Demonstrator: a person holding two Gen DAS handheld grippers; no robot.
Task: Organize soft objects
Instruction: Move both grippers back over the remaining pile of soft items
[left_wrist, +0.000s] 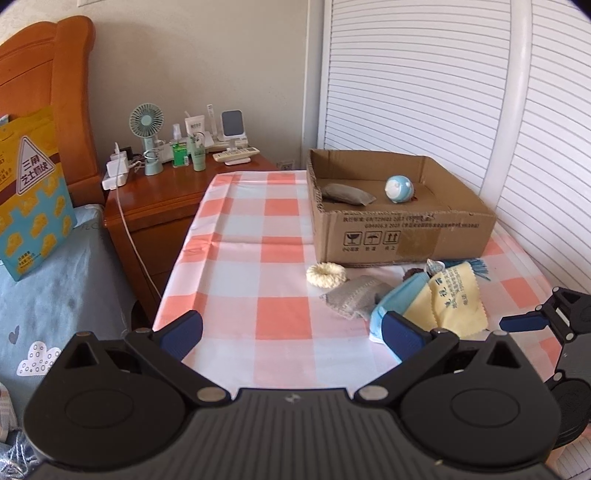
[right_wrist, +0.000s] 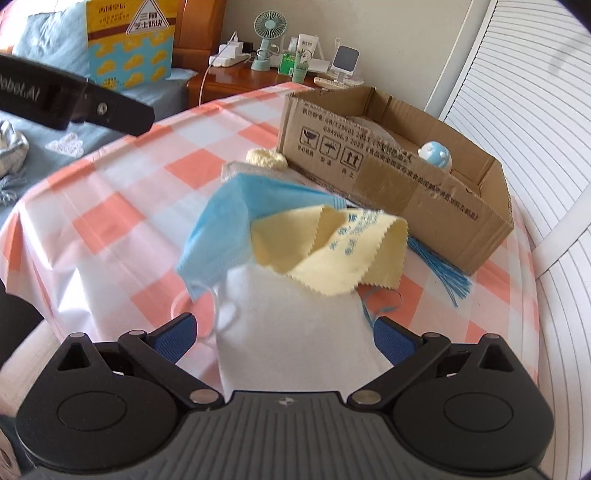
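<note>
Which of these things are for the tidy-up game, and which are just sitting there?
For the job:
cardboard box
blue face mask
yellow cloth
cream scrunchie
grey pouch
blue tassel
blue round toy, already in the box

Just lying about:
green fan
remote control
snack bag

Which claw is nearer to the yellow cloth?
Right. The right claw is open just in front of the yellow cloth; the left claw, also open, sits further left over bare tablecloth.
</note>
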